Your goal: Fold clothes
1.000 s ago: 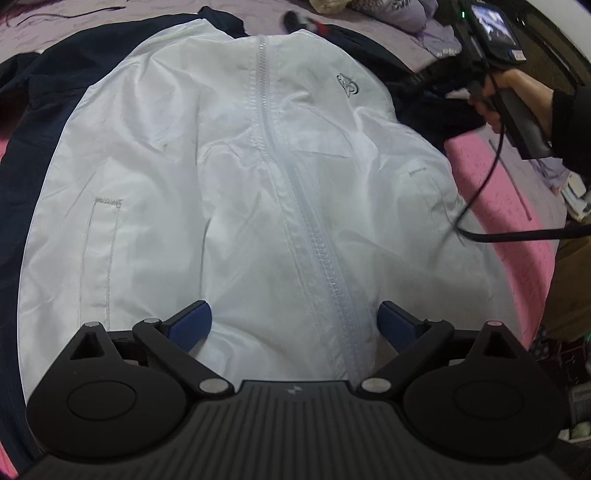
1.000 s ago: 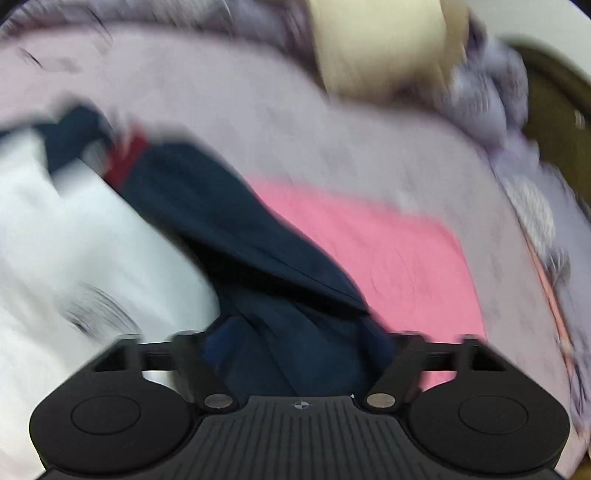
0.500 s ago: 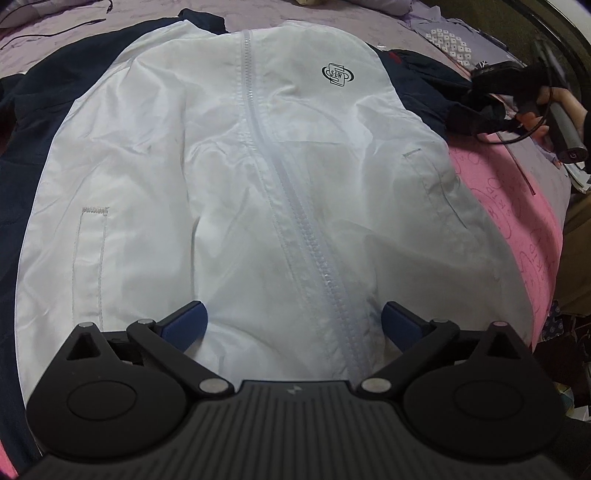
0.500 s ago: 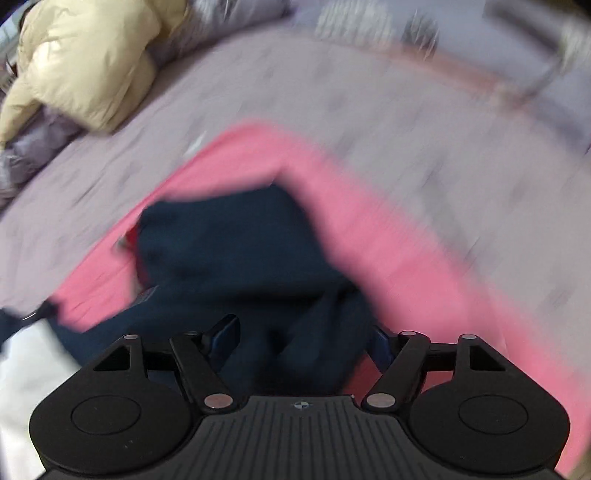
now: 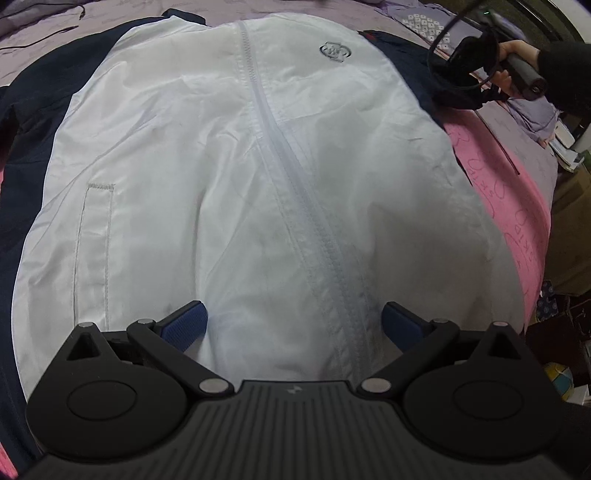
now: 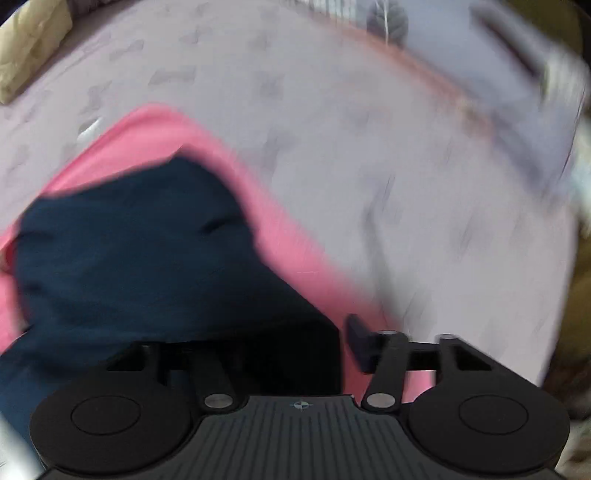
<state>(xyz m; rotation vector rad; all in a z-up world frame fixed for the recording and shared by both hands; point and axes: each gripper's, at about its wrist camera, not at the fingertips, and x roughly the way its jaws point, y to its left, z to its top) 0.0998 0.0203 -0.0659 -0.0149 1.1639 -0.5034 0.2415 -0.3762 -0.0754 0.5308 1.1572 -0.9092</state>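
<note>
The white zip-front jacket with navy sleeves (image 5: pixel 229 177) lies spread flat, front up, on the bed with the lilac patterned sheet (image 5: pixel 44 26), and partly on a pink blanket (image 5: pixel 517 192) that shows past the jacket's right edge. A pale zip (image 5: pixel 295 206) runs down the middle of the jacket, a small round crest (image 5: pixel 334 51) sits to the right of the zip near the top, and a stitched pocket outline (image 5: pixel 94 251) sits toward the jacket's left edge.

The left gripper (image 5: pixel 293 325) hangs over the jacket's lower hem with its 2 blue-padded jaws spread wide apart and nothing between them.

At the jacket's upper right, a hand (image 5: pixel 515 62) in a dark sleeve grasps the handle of the right gripper (image 6: pixel 280 343), which is on the navy right sleeve (image 6: pixel 140 251). The right wrist view is blurred; the sleeve fabric bunches between that gripper's jaws as they open, and the fabric hides the left one, so I cannot tell whether the pads press on it. A cream cushion (image 6: pixel 29 55) lies far beyond the jacket.
</note>
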